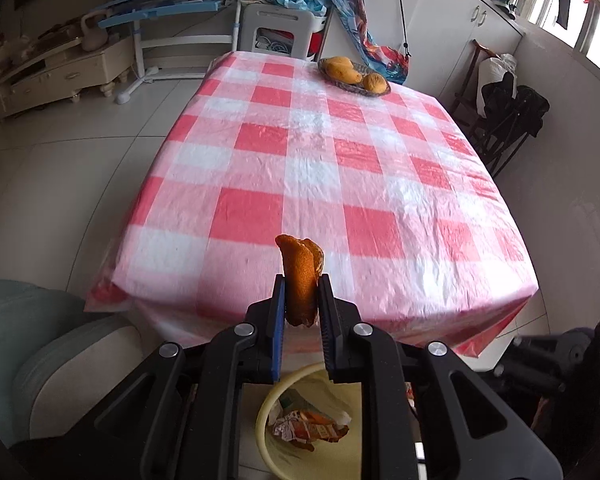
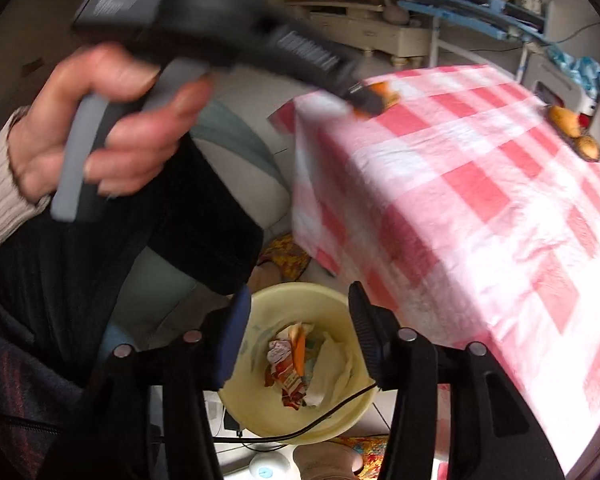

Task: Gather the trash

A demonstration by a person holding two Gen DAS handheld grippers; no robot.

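Between the fingers of the left gripper [image 1: 302,280], in the left wrist view, an orange peel [image 1: 300,280] is clamped upright over the near edge of the checked table [image 1: 340,168]; a yellow bin [image 1: 266,412] lies below. In the right wrist view, the right gripper [image 2: 298,300] is seen wide apart and empty above that bin, where wrappers [image 2: 288,368] lie.

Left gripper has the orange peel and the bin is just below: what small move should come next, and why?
Probably draw the left gripper back until it hangs over the yellow bin, then open. The orange peel is clamped above the table's near edge, not over the bin. The right gripper stands open and empty above the bin.
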